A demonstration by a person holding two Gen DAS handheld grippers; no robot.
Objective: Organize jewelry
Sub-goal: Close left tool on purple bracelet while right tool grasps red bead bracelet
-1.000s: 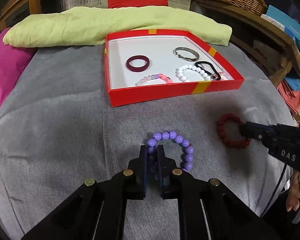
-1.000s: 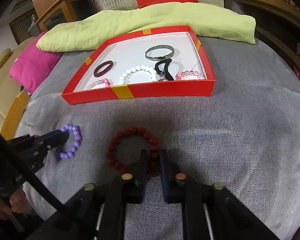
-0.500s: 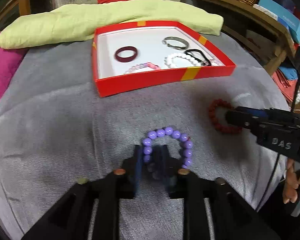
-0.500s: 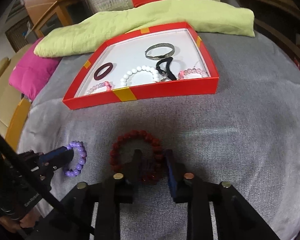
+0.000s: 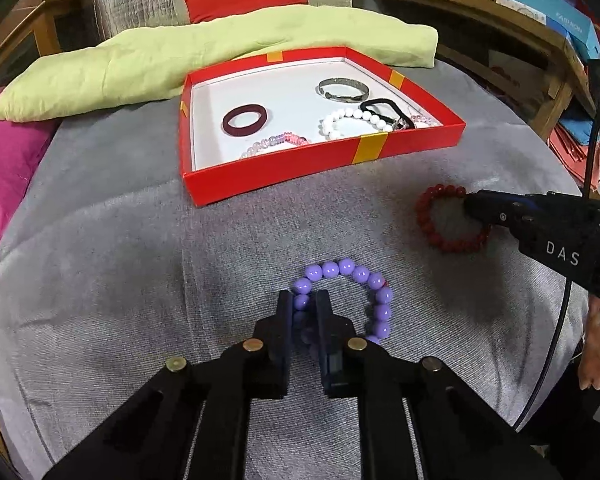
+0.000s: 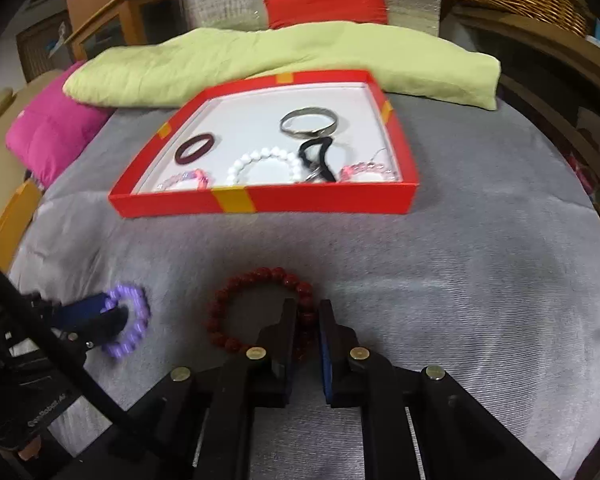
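The right tongs [image 6: 304, 312] are closing on the near right side of the red bead bracelet [image 6: 260, 308], which is lying on the grey cloth [image 6: 460, 280] in front of the red box [image 6: 260, 200]. To the left of that bracelet, the left tongs [image 6: 116, 308] are gripping the purple bead bracelet [image 6: 134, 320]. Inside the box are lying a dark red ring [image 6: 195, 148], a silver bangle [image 6: 309, 122], a white bead bracelet [image 6: 264, 164], a black loop [image 6: 318, 156] and two pink bead bracelets [image 6: 188, 179]. Behind the box a green pillow [image 6: 260, 64] is resting
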